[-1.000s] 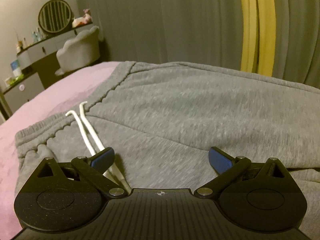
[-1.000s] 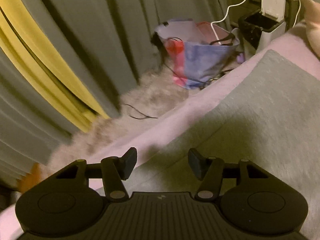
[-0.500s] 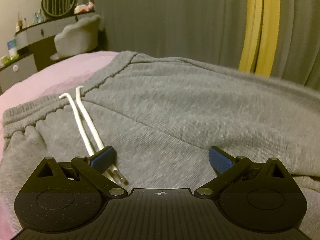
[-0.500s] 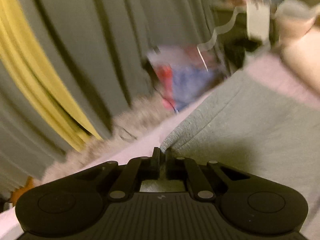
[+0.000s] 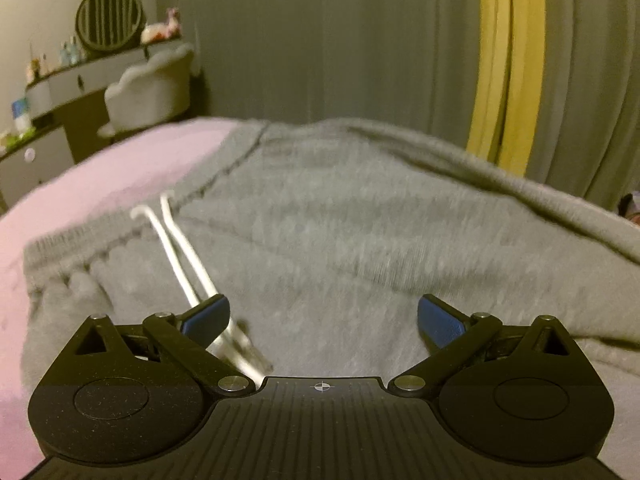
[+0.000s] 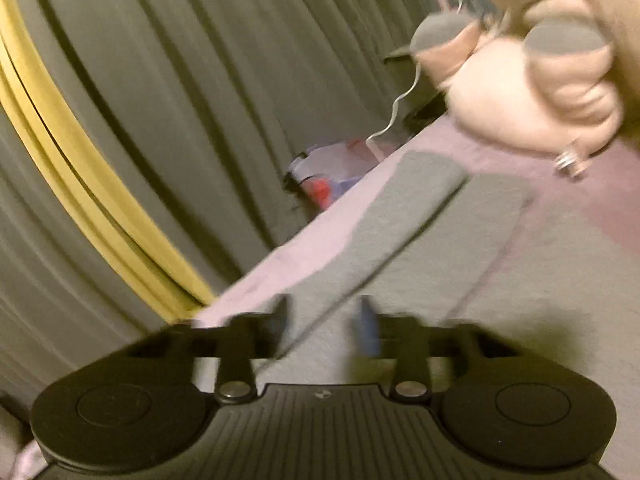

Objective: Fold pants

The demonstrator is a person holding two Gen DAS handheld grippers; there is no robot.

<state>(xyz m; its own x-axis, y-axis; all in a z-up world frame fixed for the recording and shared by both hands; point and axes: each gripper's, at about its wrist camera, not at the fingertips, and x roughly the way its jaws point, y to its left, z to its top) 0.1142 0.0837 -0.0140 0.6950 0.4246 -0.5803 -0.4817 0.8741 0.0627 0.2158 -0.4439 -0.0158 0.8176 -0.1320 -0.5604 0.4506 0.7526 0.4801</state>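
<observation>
Right now the right gripper (image 6: 324,322) is standing half open, its jaws having just been opening, a folded edge of the grey pants (image 6: 400,248) lying between them ungripped. Wide apart, the left gripper (image 5: 322,316) is hovering over the waist beside the drawstring (image 5: 180,248). Closing there, I judge, risks snagging that cord.

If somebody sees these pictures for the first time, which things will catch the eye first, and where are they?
The grey pants fill the middle of the left view, spread over a pink bed, with a white drawstring running down to the open left claw. Behind them a yellow curtain strip stands out among grey curtains. In the right view a pale plush toy sits at the upper right.
</observation>
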